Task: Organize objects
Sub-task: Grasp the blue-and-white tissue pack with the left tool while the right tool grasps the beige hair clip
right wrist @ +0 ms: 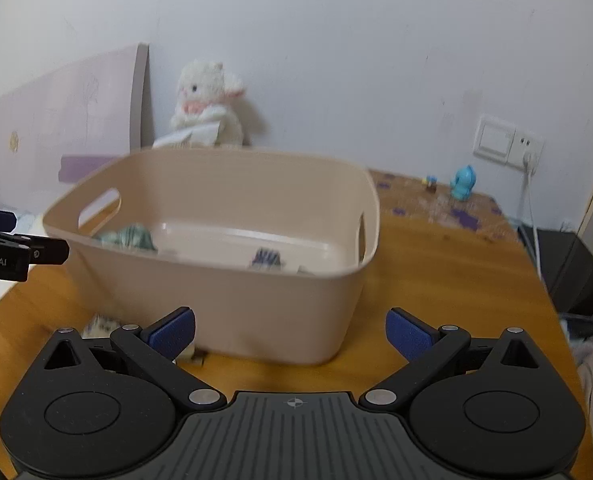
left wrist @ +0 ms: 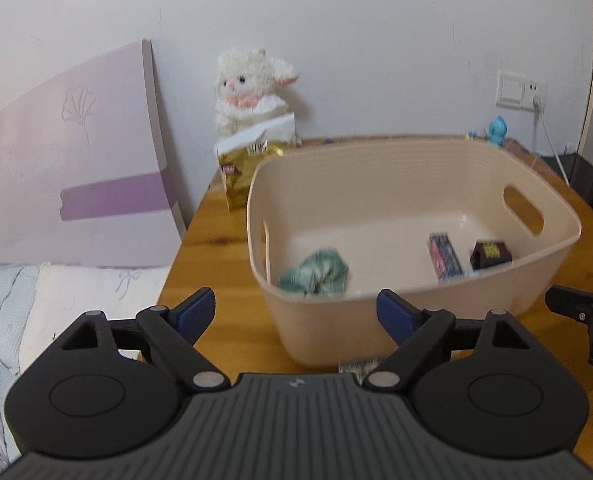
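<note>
A beige plastic basket [left wrist: 376, 168] stands on the wooden table [left wrist: 216, 248]; it also shows in the right wrist view [right wrist: 224, 300]. Inside it lie a green scrunched cloth [left wrist: 316, 272], a blue packet [left wrist: 444, 256] and a small black box [left wrist: 490, 254]. My left gripper [left wrist: 296, 314] is open and empty, just in front of the basket's near wall. My right gripper [right wrist: 290, 334] is open and empty, in front of the basket's other side. A small patterned packet [left wrist: 356, 366] lies on the table under the left gripper; it also shows in the right wrist view [right wrist: 102, 326].
A white plush rabbit [left wrist: 252, 88] and a gold tissue pack [left wrist: 244, 168] stand at the back by the wall. A blue toy figure [right wrist: 462, 184] stands near the wall socket [right wrist: 508, 142]. A bed with a pink headboard [left wrist: 76, 160] lies left of the table.
</note>
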Available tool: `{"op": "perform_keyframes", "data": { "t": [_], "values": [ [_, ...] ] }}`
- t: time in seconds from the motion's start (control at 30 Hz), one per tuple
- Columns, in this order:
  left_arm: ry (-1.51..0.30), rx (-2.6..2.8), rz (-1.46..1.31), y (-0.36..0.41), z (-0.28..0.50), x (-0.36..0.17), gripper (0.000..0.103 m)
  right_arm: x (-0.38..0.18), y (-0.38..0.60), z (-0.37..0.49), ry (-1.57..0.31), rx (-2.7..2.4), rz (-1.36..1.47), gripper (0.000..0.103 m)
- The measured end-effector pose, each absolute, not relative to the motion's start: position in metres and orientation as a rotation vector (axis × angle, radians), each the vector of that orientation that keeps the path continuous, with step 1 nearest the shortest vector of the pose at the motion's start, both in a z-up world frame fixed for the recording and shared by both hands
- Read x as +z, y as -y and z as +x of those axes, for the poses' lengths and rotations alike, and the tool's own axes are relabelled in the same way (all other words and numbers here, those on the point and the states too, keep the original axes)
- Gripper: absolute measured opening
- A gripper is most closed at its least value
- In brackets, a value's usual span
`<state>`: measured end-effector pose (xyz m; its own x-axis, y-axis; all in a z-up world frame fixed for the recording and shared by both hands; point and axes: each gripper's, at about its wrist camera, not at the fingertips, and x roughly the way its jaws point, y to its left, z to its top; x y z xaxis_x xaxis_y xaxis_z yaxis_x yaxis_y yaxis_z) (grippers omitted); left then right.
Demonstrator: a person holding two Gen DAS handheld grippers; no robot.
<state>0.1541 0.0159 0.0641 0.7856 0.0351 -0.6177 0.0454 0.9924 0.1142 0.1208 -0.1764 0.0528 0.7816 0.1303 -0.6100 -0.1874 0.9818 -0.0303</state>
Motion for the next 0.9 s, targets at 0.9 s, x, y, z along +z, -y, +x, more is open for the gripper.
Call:
{"op": "perform_keyframes", "data": {
  "t": [0.9],
  "values": [
    [-0.846,-0.06,0.01,-0.011,0.167,-0.018,0.093,-0.021,0.153,0.125,-0.839,0.19,-0.029,0.103]
  ]
}}
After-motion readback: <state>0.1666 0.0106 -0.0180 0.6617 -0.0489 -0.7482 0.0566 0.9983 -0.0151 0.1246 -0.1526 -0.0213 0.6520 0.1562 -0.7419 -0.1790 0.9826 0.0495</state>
